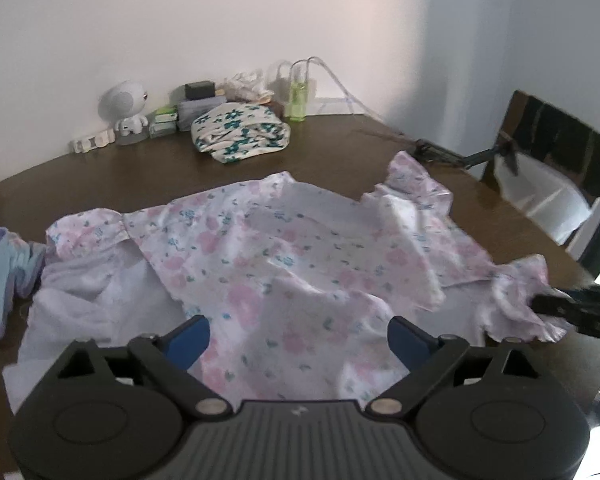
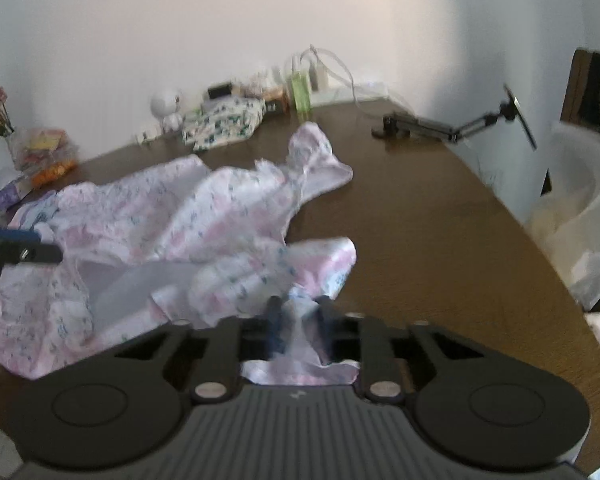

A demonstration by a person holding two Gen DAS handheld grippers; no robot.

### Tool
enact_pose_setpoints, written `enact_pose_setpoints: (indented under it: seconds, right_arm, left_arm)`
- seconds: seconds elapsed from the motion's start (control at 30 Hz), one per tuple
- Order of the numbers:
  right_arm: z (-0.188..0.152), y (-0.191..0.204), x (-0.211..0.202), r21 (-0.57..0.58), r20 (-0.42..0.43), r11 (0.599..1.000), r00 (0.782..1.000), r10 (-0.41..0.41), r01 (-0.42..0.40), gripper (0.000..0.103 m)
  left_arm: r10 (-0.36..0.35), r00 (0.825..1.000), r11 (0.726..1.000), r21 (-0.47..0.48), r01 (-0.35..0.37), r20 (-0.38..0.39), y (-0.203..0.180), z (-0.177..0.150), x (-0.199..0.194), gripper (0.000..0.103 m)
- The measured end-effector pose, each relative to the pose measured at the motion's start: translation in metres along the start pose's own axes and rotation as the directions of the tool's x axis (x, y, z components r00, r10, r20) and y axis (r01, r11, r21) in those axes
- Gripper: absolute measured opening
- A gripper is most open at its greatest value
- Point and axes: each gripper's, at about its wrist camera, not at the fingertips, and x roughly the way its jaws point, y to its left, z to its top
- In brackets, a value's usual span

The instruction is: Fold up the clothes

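A crumpled white garment with pink flowers [image 1: 284,256] lies spread on the brown table [image 1: 148,176]. My left gripper [image 1: 300,332] hovers over its near middle, blue-padded fingers wide apart with nothing pinched between them. My right gripper [image 1: 556,304] enters the left wrist view from the right, clamped on a ruffled edge. In the right wrist view the garment [image 2: 188,216] runs off to the left, and my right gripper [image 2: 300,316] has its fingers drawn close on a fold of the cloth at the near edge. My left gripper [image 2: 20,248] shows at the far left over the cloth.
A folded green-flowered garment [image 1: 240,132], a white toy figure [image 1: 126,108], a green bottle [image 1: 296,100] and small boxes line the back wall. A striped cloth [image 1: 4,276] lies far left. A black stand arm [image 2: 440,124] and a white bin [image 2: 580,208] are on the right.
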Motion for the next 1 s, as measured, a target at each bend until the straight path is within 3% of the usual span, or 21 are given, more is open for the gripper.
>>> enact_pose_setpoints:
  seconds: [0.07,0.13,0.17,0.2,0.23,0.3,0.33,0.43,0.5,0.57,0.67,0.73,0.8,1.0]
  right_arm:
    - [0.002,-0.008,-0.004,0.026,-0.005,1.0,1.0,0.017,-0.017,0.015]
    - [0.004,-0.016,-0.009,0.054,-0.006,0.998,0.999,0.035,-0.034,0.023]
    - [0.011,-0.02,-0.015,0.074,0.018,0.996,0.999,0.05,-0.051,0.03]
    - [0.019,-0.024,-0.021,0.091,0.041,0.994,0.997,0.063,-0.067,0.054]
    - [0.029,-0.025,-0.021,0.084,0.054,0.994,0.996,0.072,-0.076,0.063]
    - [0.049,-0.027,-0.021,0.068,0.074,0.993,0.993,0.089,-0.094,0.063]
    - [0.059,-0.025,-0.006,0.058,0.037,0.994,0.995,0.095,-0.097,0.063]
    - [0.087,-0.019,0.037,0.029,-0.075,0.994,0.991,0.112,-0.11,0.054]
    - [0.1,-0.014,0.069,0.013,-0.15,0.994,0.983,0.108,-0.107,0.045]
    - [0.107,-0.008,0.1,0.001,-0.205,0.996,0.974,0.092,-0.094,0.043]
    - [0.113,-0.003,0.132,-0.012,-0.224,0.997,0.972,0.071,-0.075,0.036]
    - [0.118,-0.002,0.143,-0.017,-0.227,0.996,0.971,0.082,-0.088,0.016]
    - [0.122,0.0,0.15,-0.007,-0.257,0.994,0.961,0.1,-0.105,0.003]
    - [0.137,-0.015,0.141,0.019,-0.229,0.995,0.968,0.101,-0.099,0.001]
  left_arm:
    - [0.015,1.0,1.0,-0.008,-0.015,-0.012,0.007,0.005,0.007,0.094]
    - [0.024,0.999,0.999,-0.023,-0.024,-0.023,0.017,0.01,0.011,0.094]
    - [0.029,0.999,0.999,-0.041,-0.031,-0.031,0.024,0.014,0.014,0.094]
    - [0.035,0.999,0.998,-0.06,-0.037,-0.04,0.032,0.018,0.016,0.095]
    - [0.034,0.998,0.996,-0.075,-0.038,-0.049,0.039,0.024,0.019,0.095]
    - [0.035,0.996,0.994,-0.102,-0.043,-0.08,0.053,0.036,0.028,0.095]
    - [0.04,0.995,0.993,-0.104,-0.05,-0.095,0.057,0.042,0.034,0.095]
    - [0.096,0.989,0.992,-0.071,-0.104,-0.116,0.065,0.054,0.051,0.093]
    - [0.133,0.985,0.989,-0.045,-0.139,-0.11,0.069,0.055,0.06,0.086]
    - [0.136,0.985,0.989,-0.046,-0.141,-0.104,0.076,0.054,0.069,0.081]
    - [0.099,0.992,0.992,-0.066,-0.105,-0.083,0.085,0.053,0.079,0.068]
    - [0.077,0.994,0.994,-0.068,-0.083,-0.075,0.088,0.052,0.086,0.064]
    - [0.063,0.993,0.996,-0.059,-0.069,-0.1,0.088,0.049,0.093,0.056]
    - [0.073,0.994,0.997,-0.025,-0.075,-0.077,0.085,0.045,0.097,0.054]
